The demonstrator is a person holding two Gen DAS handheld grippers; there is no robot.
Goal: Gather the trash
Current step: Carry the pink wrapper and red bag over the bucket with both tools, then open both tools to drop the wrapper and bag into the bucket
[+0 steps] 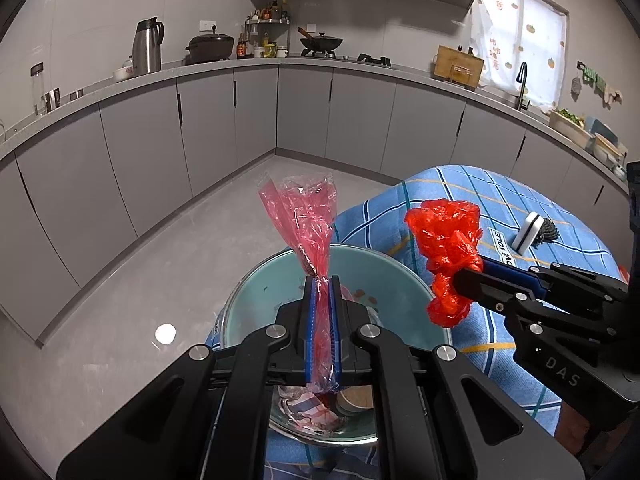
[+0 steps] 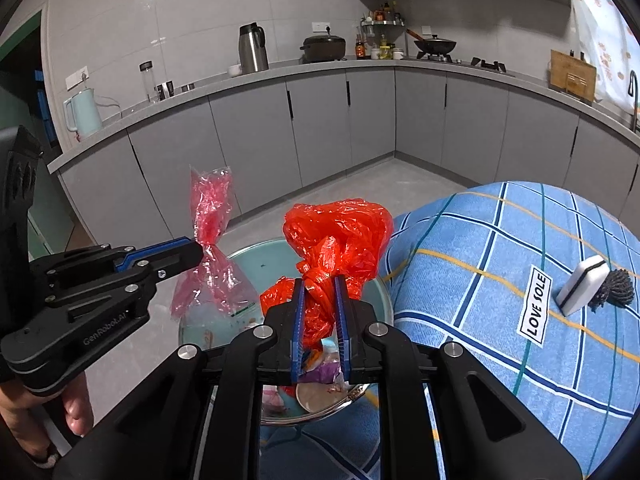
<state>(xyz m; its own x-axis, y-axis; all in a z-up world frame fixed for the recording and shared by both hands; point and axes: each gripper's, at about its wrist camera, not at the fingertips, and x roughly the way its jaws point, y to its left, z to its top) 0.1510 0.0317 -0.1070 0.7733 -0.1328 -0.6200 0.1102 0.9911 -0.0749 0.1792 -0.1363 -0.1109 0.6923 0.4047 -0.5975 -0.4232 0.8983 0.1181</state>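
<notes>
My left gripper [image 1: 321,284] is shut on a translucent pink plastic wrapper [image 1: 308,220] that sticks up above a pale green metal bowl [image 1: 256,288]. In the right wrist view the same left gripper [image 2: 200,250] pinches the pink wrapper [image 2: 212,208] at its waist. My right gripper [image 2: 319,286] is shut on a crumpled red plastic bag [image 2: 340,232], held over the bowl [image 2: 256,256]. From the left wrist view the right gripper [image 1: 466,276] clamps the red bag [image 1: 444,236] beside the bowl. Scraps of trash [image 2: 320,368] lie in the bowl's bottom.
The bowl stands at the edge of a table with a blue checked cloth [image 2: 500,280]. A white sponge [image 2: 582,290] and a dark steel scourer [image 2: 616,290] lie on the cloth. Grey kitchen cabinets [image 1: 256,120] and open floor [image 1: 160,264] stretch beyond. A hand [image 2: 76,412] shows at lower left.
</notes>
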